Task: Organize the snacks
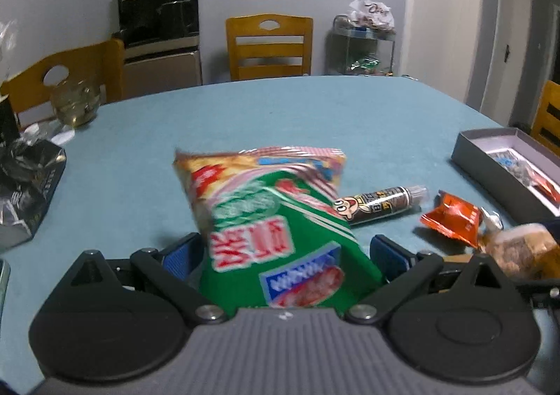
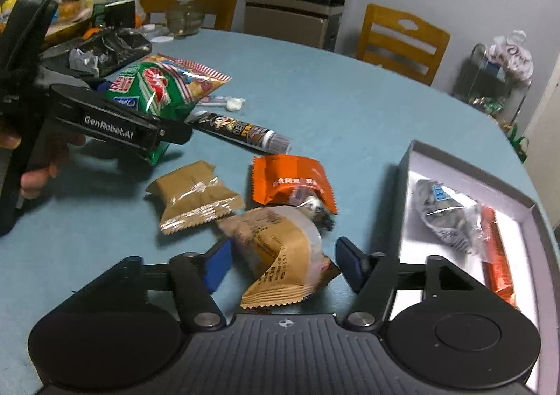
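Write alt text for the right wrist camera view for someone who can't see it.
The right gripper straddles a tan snack packet on a blue table. More snacks lie beyond it; at left, the left gripper holds a green bag. A grey box at right holds two wrapped snacks.

Left tool (image 1: 285,251) clamped, right tool (image 2: 283,263) partly open, both angled downward.

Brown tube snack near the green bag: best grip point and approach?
Take the tube snack across its middle, coming from above with the fingers straddling its narrow width. It lies flat on the table, long axis slanting from beside the green bag toward the orange packet; the clear-capped end is free.
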Tool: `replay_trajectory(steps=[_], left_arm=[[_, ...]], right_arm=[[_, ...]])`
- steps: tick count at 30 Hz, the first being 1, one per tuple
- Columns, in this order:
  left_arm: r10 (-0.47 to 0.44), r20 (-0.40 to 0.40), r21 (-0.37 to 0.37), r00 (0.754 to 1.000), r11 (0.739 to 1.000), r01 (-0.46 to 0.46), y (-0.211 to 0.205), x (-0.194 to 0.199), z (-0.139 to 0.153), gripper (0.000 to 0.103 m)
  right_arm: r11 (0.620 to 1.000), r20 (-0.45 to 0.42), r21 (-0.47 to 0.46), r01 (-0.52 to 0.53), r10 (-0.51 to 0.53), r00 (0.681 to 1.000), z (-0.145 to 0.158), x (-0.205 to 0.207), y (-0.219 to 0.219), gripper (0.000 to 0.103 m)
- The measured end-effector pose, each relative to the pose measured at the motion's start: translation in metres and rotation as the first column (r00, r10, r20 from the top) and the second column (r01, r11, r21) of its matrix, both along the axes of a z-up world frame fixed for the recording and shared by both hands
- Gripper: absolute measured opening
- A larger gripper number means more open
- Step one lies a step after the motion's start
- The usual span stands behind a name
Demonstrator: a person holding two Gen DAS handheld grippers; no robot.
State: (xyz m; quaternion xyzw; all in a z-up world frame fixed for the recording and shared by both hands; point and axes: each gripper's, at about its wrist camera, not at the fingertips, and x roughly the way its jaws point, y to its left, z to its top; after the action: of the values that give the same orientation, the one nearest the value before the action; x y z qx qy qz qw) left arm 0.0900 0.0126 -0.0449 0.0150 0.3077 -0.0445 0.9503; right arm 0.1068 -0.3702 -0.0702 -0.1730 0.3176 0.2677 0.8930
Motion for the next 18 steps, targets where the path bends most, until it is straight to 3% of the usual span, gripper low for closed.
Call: replay_trajectory(steps=[7,12,18], left_arm=[[0.008,0.004,-0.077,1.0,0.997,-0.008,0.013,-0.002,0.004,0.082],[0.011,-0.002,-0.124,1.0,0.992,-0.011,0.022,-0.003,0.005,0.073],[-0.006,0.005,-0.132,1.0,0.991,0.006,0.024,-0.006,0.007,0.07]], right_arm=[[1.0,0.009,0.019,0.002,-0.002,1.0,0.002,-0.006,-0.003,0.046],[0.998,0.039,0.06,0.03,-0.032,0.999,0.006,-0.013,-0.008,0.043],[0.989,0.059,0.145,0.041,-0.05,0.997,0.019,-0.026,-0.019,0.042]])
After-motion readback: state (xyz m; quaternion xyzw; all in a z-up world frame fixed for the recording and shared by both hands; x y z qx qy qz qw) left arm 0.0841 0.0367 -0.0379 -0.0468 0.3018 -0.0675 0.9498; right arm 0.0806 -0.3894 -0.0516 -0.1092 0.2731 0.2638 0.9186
